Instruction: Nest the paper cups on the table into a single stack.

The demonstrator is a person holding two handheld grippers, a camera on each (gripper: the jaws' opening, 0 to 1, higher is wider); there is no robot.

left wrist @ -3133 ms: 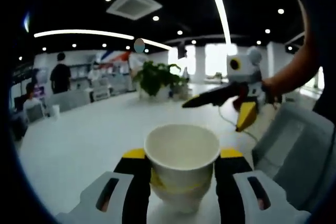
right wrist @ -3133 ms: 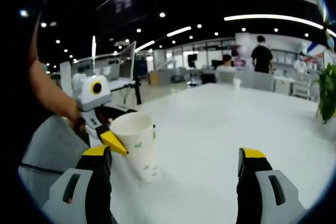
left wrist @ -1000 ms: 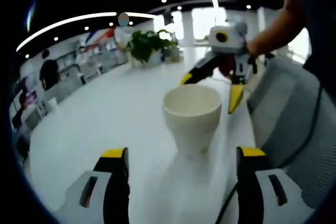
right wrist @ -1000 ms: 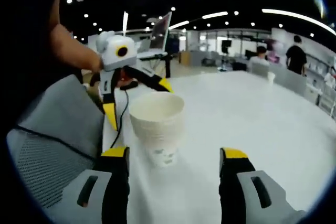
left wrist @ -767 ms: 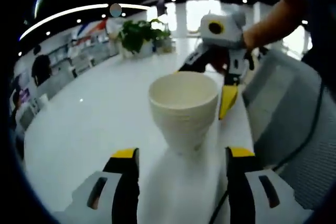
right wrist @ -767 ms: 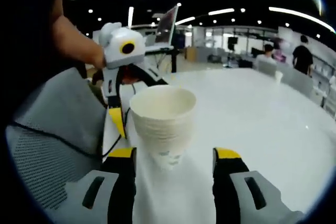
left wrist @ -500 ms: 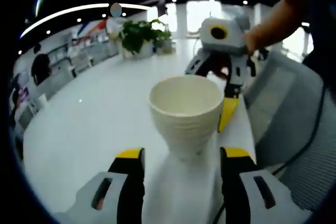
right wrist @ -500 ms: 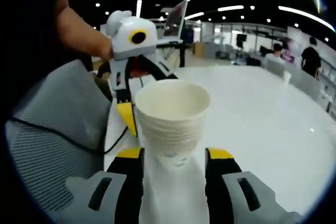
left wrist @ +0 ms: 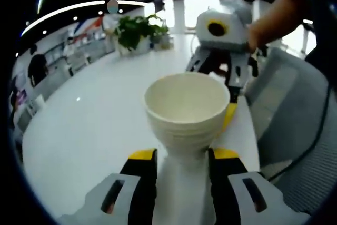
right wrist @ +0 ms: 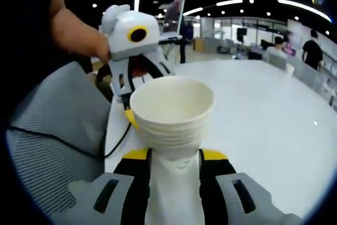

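A stack of nested white paper cups (left wrist: 187, 114) stands on the white table (left wrist: 89, 130), ribbed by several rims. In the left gripper view my left gripper (left wrist: 182, 156) has its yellow-tipped jaws drawn in against the stack's narrow base. Behind the stack the right gripper (left wrist: 224, 67) faces me, one yellow tip beside the cups. In the right gripper view the same stack (right wrist: 171, 111) sits between the jaws of my right gripper (right wrist: 175, 155), which close on its base. The left gripper (right wrist: 131, 72) reaches in from behind, held by a hand; its far jaw is hidden by the cups.
A grey mesh chair (left wrist: 295, 130) stands beside the table edge, also seen as the chair back (right wrist: 58, 125) with a black cable across it. A potted plant (left wrist: 138, 29) is far down the table. A single cup (right wrist: 288, 69) and people sit far off.
Both grippers moved in on the stack, and their jaws narrowed step by step from wide open until they close around its base. Before that, the left gripper set a cup down.
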